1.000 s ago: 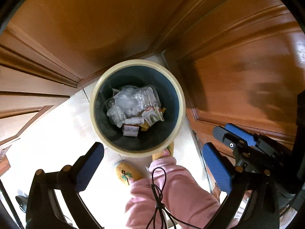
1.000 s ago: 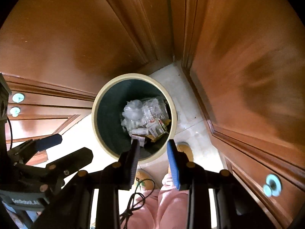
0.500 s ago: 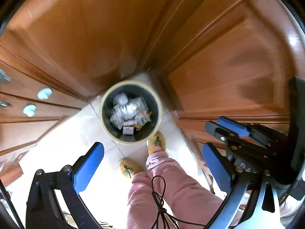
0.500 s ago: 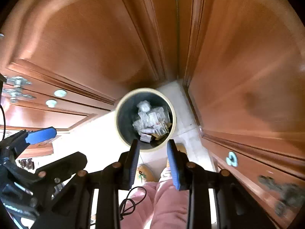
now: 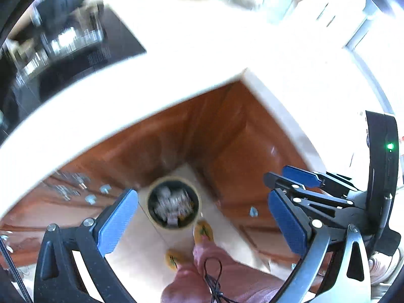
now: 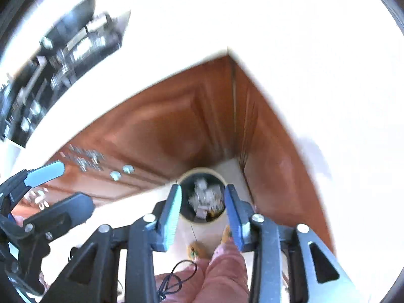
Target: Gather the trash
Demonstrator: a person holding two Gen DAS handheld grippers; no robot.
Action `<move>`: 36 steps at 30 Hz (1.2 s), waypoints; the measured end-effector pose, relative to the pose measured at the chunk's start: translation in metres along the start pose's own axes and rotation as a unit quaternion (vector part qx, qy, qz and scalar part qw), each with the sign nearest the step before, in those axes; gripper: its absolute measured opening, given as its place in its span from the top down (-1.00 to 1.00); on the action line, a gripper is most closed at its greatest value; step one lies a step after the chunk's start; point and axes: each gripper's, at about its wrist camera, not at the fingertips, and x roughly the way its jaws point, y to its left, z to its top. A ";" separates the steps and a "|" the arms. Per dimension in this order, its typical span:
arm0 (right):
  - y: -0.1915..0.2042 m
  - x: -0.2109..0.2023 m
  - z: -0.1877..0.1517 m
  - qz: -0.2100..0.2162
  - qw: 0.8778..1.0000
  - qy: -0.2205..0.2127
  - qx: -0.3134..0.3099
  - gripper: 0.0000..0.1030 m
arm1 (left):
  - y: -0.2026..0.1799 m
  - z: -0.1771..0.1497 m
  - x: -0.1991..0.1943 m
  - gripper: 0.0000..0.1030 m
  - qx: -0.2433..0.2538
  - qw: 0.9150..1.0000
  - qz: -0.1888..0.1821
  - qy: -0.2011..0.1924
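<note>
Trash bin sits on the floor in an inside corner of wooden cabinets. White desk edge overhangs the corner. Bin mouth unobstructed from above.

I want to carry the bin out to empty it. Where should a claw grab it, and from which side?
Probably the cream rim, from straight above: the bin stands upright with its round mouth open, so one finger can go inside and one outside. The near rim, by the slippers, looks freest; the far side sits in the cabinet corner.
</note>
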 end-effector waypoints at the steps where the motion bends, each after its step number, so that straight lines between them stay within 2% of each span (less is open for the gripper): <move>1: 0.000 -0.013 0.006 -0.001 1.000 -0.013 0.000 0.22 | -0.004 0.009 -0.016 -0.99 0.000 1.000 0.007 -0.015; 7: 0.001 -0.096 0.048 -0.005 0.995 -0.104 0.000 0.20 | -0.024 0.052 -0.091 -0.99 -0.002 0.994 0.039 -0.097; 12: 0.009 -0.150 0.068 -0.006 0.987 -0.162 -0.002 0.17 | -0.037 0.080 -0.131 -0.99 -0.005 0.986 0.074 -0.147; 17: 0.023 -0.183 0.075 -0.017 0.976 -0.215 -0.015 -0.05 | -0.048 0.095 -0.162 -0.99 -0.008 0.973 0.117 -0.197; 21: 0.029 -0.200 0.080 -0.033 0.967 -0.250 -0.032 -0.19 | -0.049 0.096 -0.173 -0.99 -0.019 0.969 0.130 -0.211; 24: 0.027 -0.210 0.083 -0.019 0.966 -0.257 -0.030 -0.20 | -0.050 0.096 -0.172 -0.99 -0.029 0.966 0.137 -0.218; 28: 0.029 -0.219 0.084 -0.023 0.962 -0.270 -0.039 -0.20 | -0.052 0.096 -0.173 -0.99 -0.042 0.963 0.141 -0.224; 33: 0.032 -0.220 0.087 -0.018 0.959 -0.279 -0.046 -0.20 | -0.056 0.095 -0.177 -0.99 -0.050 0.957 0.164 -0.234; 36: 0.031 -0.220 0.088 -0.015 0.959 -0.280 -0.050 -0.20 | -0.056 0.097 -0.176 -0.99 -0.059 0.957 0.168 -0.228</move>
